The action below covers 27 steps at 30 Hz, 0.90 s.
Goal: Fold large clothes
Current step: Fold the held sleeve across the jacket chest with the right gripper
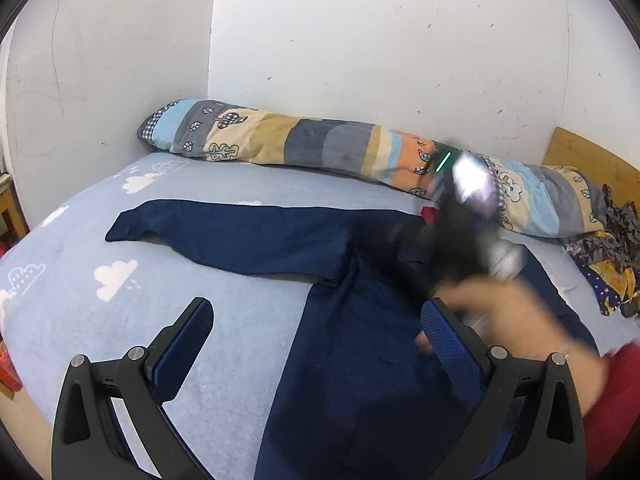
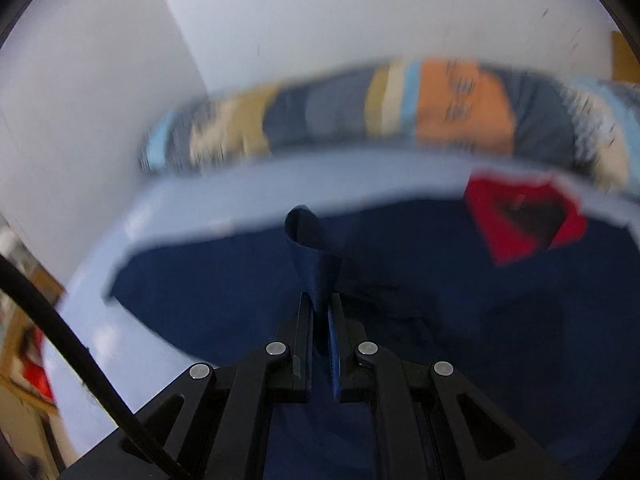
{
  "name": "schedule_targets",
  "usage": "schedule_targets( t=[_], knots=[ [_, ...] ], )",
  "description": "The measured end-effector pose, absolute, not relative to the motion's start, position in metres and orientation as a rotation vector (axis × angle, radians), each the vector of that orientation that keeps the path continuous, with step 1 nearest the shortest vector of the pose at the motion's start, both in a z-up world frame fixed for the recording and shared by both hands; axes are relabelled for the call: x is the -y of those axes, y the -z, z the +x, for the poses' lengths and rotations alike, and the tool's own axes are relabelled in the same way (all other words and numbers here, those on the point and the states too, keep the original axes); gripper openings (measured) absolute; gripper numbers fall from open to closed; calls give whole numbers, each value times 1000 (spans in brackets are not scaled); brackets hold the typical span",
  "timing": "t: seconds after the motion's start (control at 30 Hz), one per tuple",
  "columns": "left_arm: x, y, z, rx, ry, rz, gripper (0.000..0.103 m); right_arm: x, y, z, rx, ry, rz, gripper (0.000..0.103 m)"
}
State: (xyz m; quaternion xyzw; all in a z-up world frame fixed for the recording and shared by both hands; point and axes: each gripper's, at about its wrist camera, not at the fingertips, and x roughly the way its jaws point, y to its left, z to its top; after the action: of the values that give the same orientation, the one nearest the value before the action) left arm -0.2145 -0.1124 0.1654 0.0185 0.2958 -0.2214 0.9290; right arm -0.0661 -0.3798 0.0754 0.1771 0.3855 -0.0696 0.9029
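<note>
White scuffed walls (image 1: 360, 40) are seen behind a cloud-printed blue bed (image 1: 80, 248), where a navy jacket (image 1: 248, 236) is spread below a patchwork bolster (image 1: 280, 136); its cloth is pinched by the right gripper (image 2: 320, 304), while the left gripper (image 1: 316, 320) is held wide apart

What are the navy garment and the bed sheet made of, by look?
Navy garment: looks like matte woven cloth, smooth and limp; the strip pinched in the right hand-held gripper curls softly. Bed sheet: pale blue with white cloud print, slightly fuzzy surface, probably brushed cotton or fleece; can't confirm.
</note>
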Motion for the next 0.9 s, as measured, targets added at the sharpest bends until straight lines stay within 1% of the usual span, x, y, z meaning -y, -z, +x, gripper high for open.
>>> schedule_targets(
  t=[0.03, 0.07, 0.1, 0.17, 0.23, 0.27, 0.3, 0.33, 0.37, 0.4, 0.43, 0.47, 0.57, 0.63, 0.67, 0.77, 0.83, 0.9],
  knots=[
    [113, -166, -215, -604, 457, 41, 103, 381, -58, -63, -841, 144, 372, 16],
    [114, -166, -215, -602, 459, 44, 103, 380, -42, -61, -897, 111, 390, 32],
    [115, -167, -216, -600, 463, 45, 103, 382, -34, -61, -925, 80, 401, 42],
    [117, -167, -216, -603, 466, 41, 103, 380, -38, -73, -914, 41, 376, 44],
    [120, -167, -216, -610, 467, 33, 103, 391, -55, -94, -847, 28, 370, 63],
    [123, -166, -216, -615, 470, 30, 103, 402, -62, -107, -796, 44, 393, 86],
    [127, -165, -214, -625, 475, 28, 103, 411, -65, -119, -765, 72, 421, 97],
    [131, -163, -213, -635, 479, 28, 103, 427, -59, -131, -771, 110, 465, 97],
    [135, -162, -214, -646, 486, 26, 103, 436, -48, -134, -831, 122, 488, 97],
    [142, -159, -215, -664, 501, 27, 103, 448, -25, -135, -980, 128, 517, 90],
    [146, -157, -215, -675, 510, 31, 103, 454, -10, -140, -1087, 135, 539, 79],
    [151, -155, -216, -688, 521, 38, 103, 463, -4, -156, -1107, 150, 555, 56],
    [158, -152, -217, -705, 532, 49, 103, 483, -29, -200, -1025, 118, 638, 57],
    [157, -152, -214, -725, 542, 22, 103, 490, -55, -239, -942, 131, 673, 66],
    [155, -152, -211, -733, 539, 3, 103, 494, -69, -259, -905, 148, 679, 74],
    [140, -158, -195, -761, 528, -72, 103, 483, -100, -303, -833, 154, 720, 75],
    [121, -162, -178, -786, 510, -148, 103, 475, -112, -326, -768, 117, 745, 76],
    [94, -164, -157, -809, 481, -241, 103, 464, -117, -340, -744, 102, 710, 76]
  ],
)
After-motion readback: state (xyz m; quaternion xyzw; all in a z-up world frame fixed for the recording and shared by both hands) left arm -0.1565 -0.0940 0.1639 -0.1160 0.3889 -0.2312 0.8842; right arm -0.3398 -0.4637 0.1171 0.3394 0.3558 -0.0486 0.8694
